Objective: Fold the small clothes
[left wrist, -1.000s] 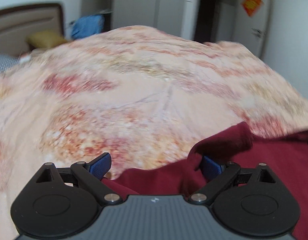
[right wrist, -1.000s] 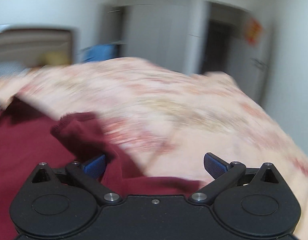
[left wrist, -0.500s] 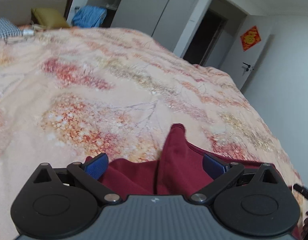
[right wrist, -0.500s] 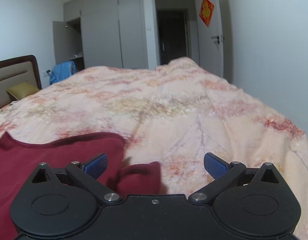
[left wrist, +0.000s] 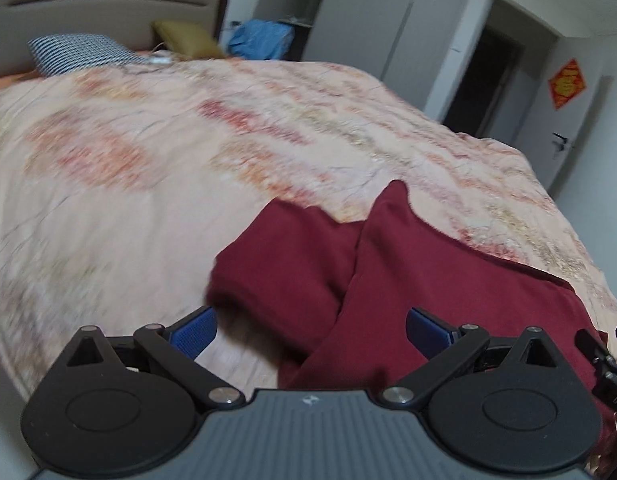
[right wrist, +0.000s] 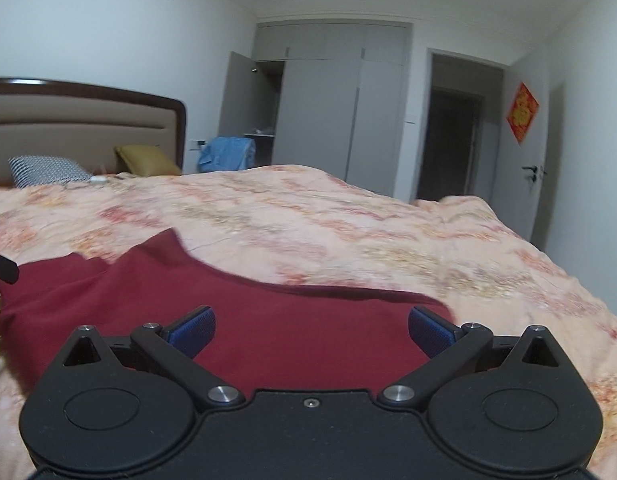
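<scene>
The dark red garment (left wrist: pixel 448 280) lies on the bed's floral quilt (left wrist: pixel 148 184), one sleeve folded across. Your left gripper (left wrist: pixel 310 326) and right gripper (right wrist: pixel 311 328) hover above it, jaws wide, holding nothing.

The left gripper (left wrist: pixel 311 328) has a ribbed grey body bearing a small white mark, matte black round housings, black linkage arms with silver rivets, and textured blue fingertip pads (left wrist: pixel 194 330). The right gripper (right wrist: pixel 311 328) matches, though its body is plain black with one centre screw.
</scene>
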Available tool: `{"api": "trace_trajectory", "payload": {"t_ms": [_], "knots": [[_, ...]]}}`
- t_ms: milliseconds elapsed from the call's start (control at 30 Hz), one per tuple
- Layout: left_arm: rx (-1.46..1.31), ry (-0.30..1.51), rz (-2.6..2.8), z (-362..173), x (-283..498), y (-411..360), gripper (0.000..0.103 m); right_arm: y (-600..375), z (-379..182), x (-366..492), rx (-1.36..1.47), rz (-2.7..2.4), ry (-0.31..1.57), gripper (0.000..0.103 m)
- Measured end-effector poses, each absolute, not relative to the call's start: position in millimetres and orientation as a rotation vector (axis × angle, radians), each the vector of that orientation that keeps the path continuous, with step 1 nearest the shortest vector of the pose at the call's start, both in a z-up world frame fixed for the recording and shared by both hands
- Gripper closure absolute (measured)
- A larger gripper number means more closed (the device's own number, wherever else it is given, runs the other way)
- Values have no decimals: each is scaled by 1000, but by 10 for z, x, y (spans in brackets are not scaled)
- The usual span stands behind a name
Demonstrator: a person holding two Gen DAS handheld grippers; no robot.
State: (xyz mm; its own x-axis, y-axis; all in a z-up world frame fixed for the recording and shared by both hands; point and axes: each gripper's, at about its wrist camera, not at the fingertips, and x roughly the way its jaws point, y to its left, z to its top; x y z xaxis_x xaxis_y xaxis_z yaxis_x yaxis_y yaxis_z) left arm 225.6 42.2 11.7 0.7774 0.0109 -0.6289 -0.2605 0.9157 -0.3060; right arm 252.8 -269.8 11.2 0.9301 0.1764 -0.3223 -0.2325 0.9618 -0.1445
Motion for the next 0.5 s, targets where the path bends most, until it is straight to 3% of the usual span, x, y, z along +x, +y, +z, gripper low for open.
{"api": "trace_trajectory", "payload": {"t_ms": [500], "knots": [[-297, 696, 294, 237, 1858, 282, 0, -2382, 4, 2450, -214, 181, 341, 1]]}}
